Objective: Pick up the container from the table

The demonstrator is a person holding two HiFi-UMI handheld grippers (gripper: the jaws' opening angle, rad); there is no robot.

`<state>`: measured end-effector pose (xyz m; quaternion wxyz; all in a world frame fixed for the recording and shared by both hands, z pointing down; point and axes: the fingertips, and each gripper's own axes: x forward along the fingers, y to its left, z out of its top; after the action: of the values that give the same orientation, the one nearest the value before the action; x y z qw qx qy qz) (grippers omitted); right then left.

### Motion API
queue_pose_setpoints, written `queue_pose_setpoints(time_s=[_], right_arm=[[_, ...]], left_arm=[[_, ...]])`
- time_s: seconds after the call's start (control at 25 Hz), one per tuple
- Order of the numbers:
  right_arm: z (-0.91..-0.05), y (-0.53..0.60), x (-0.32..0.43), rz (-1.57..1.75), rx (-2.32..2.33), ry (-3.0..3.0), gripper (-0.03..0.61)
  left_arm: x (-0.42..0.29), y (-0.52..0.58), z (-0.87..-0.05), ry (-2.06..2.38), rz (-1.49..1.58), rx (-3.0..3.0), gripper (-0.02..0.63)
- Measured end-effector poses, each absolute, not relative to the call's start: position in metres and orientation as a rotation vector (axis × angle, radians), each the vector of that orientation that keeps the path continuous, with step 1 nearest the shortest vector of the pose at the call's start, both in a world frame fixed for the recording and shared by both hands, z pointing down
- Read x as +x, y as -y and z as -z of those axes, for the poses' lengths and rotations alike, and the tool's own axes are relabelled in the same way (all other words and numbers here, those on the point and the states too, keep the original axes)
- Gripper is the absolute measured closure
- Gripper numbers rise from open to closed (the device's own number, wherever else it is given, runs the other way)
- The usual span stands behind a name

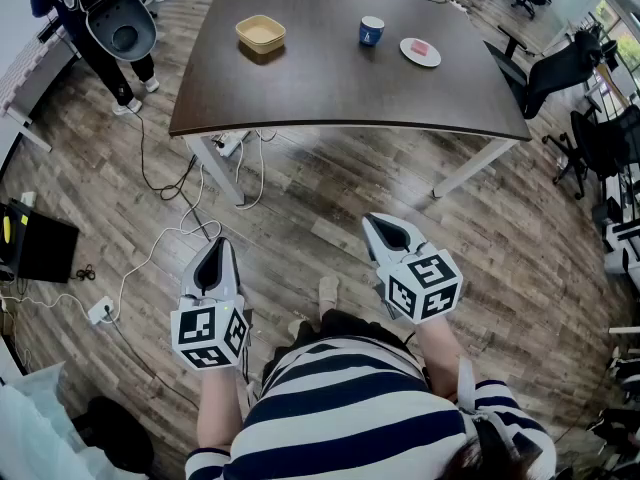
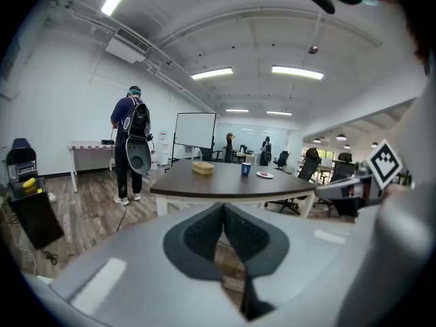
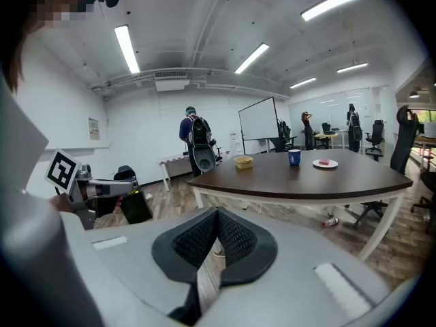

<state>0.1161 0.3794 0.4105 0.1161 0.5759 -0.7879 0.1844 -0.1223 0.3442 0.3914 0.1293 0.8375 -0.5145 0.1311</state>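
The container (image 1: pixel 260 34) is a shallow yellow tub on the far left part of the dark table (image 1: pixel 330 98). It also shows in the left gripper view as the yellow tub (image 2: pixel 203 168) and in the right gripper view as the same tub (image 3: pixel 242 161). Both grippers hang over the wooden floor, well short of the table's near edge. My left gripper (image 1: pixel 217 242) is shut and holds nothing. My right gripper (image 1: pixel 376 219) is shut too, pads together and nothing between them. Both point toward the table and slightly down.
A blue cup (image 1: pixel 371 31) and a white plate (image 1: pixel 420 51) with a pink item stand right of the container. A person with a backpack (image 1: pixel 110 18) stands by the table's far left corner. Cables (image 1: pixel 160 238) trail on the floor, and office chairs (image 1: pixel 590 138) stand at right.
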Motion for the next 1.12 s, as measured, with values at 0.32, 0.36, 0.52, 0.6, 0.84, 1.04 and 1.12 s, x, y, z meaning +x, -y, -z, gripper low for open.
queue_pose_setpoints(time_s=[0.32, 0.36, 0.52, 0.6, 0.84, 1.04, 1.12], right_arm=[[-0.418, -0.344, 0.132, -0.558, 1.658, 2.326, 0.581], [-0.419, -0.338, 0.133, -0.556, 1.644, 2.330, 0.581], [-0.420, -0.313, 0.140, -0.547, 1.593, 2.355, 0.581], [-0.421, -0.298, 0.143, -0.543, 1.568, 2.371, 0.581], [-0.426, -0.258, 0.154, -0.539, 1.483, 2.400, 0.581], [-0.430, -0.229, 0.153, -0.534, 1.384, 2.445, 0.581], [-0.434, -0.216, 0.151, -0.529, 1.352, 2.455, 0.581]], left_arm=[[-0.104, -0.310, -0.392, 1.502, -0.377, 2.438, 0.614], [-0.101, -0.305, -0.391, 1.506, -0.379, 2.439, 0.614], [-0.088, -0.281, -0.387, 1.524, -0.389, 2.437, 0.614], [-0.082, -0.269, -0.387, 1.533, -0.387, 2.429, 0.614], [-0.060, -0.239, -0.389, 1.542, -0.387, 2.383, 0.614], [-0.053, -0.218, -0.392, 1.576, -0.371, 2.341, 0.614], [-0.052, -0.210, -0.395, 1.591, -0.375, 2.329, 0.614]])
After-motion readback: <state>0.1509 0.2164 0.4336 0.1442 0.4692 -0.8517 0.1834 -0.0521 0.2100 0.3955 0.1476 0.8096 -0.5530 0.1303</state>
